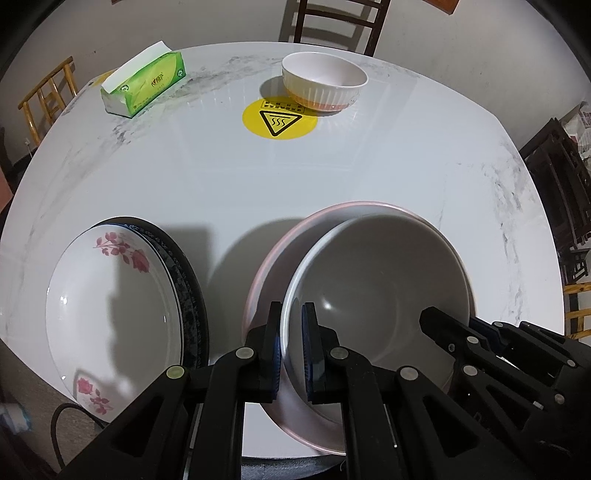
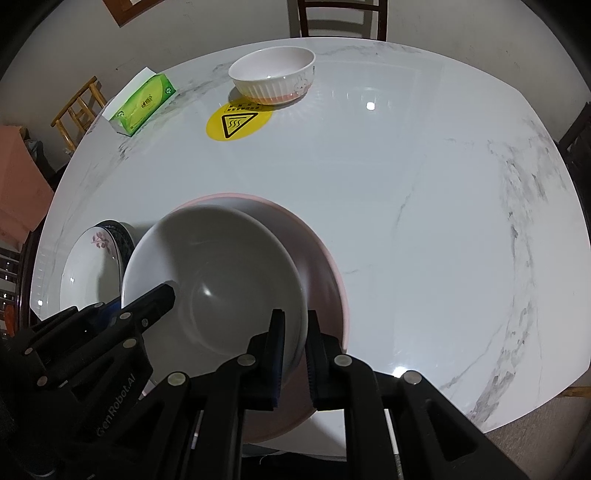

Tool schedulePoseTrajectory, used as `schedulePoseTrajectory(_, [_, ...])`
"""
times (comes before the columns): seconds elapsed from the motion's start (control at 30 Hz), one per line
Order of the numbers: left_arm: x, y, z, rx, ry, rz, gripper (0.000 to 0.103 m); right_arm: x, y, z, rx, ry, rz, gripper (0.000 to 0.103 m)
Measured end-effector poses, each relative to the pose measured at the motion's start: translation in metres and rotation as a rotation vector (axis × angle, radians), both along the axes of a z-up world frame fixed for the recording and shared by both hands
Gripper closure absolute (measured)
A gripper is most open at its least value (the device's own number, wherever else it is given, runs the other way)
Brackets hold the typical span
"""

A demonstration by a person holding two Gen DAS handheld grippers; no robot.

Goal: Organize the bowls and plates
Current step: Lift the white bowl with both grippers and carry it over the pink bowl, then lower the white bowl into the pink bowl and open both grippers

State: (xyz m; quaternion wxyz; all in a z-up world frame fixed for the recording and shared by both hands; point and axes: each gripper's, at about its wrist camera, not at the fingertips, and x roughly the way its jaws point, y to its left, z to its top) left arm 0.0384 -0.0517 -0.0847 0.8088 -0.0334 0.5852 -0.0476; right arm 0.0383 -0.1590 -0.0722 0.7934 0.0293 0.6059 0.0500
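- Black left gripper (image 1: 291,314) clamps the left rim of a grey bowl (image 1: 376,280), one pad inside and one outside the wall.
- Right gripper (image 2: 293,321) pinches the same bowl's right rim in the same way.
- That grey bowl sits inside a wider pink bowl (image 1: 273,254) at the near edge of the white marble tabletop (image 1: 369,166).
- Left of these, near the tabletop's edge, a white plate with red flowers (image 1: 110,291) lies on a dark patterned plate (image 1: 192,291).
- Farther back, a ribbed white bowl (image 1: 325,83) partly covers a round yellow warning sticker (image 1: 277,123).
- At far left sits a green tissue box (image 1: 147,83).
- Wooden chairs (image 1: 340,22) stand beyond the tabletop.
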Motion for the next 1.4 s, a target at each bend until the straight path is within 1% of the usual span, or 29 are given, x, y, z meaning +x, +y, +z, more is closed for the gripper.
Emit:
schedulePoseTrajectory(0.3, [0.002,0.000,0.000,-0.002,0.001,-0.003,0.096,0.003,-0.002,-0.001,0.005,0.021,-0.008,0.091])
schedulePoseTrajectory(0.43, [0.002,0.000,0.000,-0.012,-0.003,0.003,0.093,0.004,-0.002,-0.001,0.004,0.024,-0.010,0.090])
schedulePoseTrajectory(0.83, [0.004,-0.001,0.002,-0.019,-0.007,0.001,0.092,0.002,-0.003,0.000,0.011,0.029,-0.020,0.089])
schedulePoseTrajectory(0.97, [0.005,-0.002,0.004,-0.026,-0.003,-0.012,0.085,0.000,-0.005,0.003,0.023,0.030,-0.024,0.086])
schedulePoseTrajectory(1.0, [0.005,-0.003,0.005,-0.027,-0.005,-0.016,0.083,-0.001,-0.006,0.005,0.029,0.025,-0.029,0.082])
schedulePoseTrajectory(1.07, [0.004,-0.004,0.008,-0.021,-0.022,-0.016,0.075,-0.001,-0.008,0.009,0.022,0.010,-0.034,0.076])
schedulePoseTrajectory(1.2, [0.005,-0.003,0.017,-0.023,-0.046,-0.019,0.074,-0.001,-0.010,0.013,0.029,-0.002,-0.035,0.075])
schedulePoseTrajectory(1.4, [0.004,-0.001,0.020,-0.033,-0.053,-0.021,0.074,-0.003,-0.014,0.020,0.045,-0.032,-0.034,0.075])
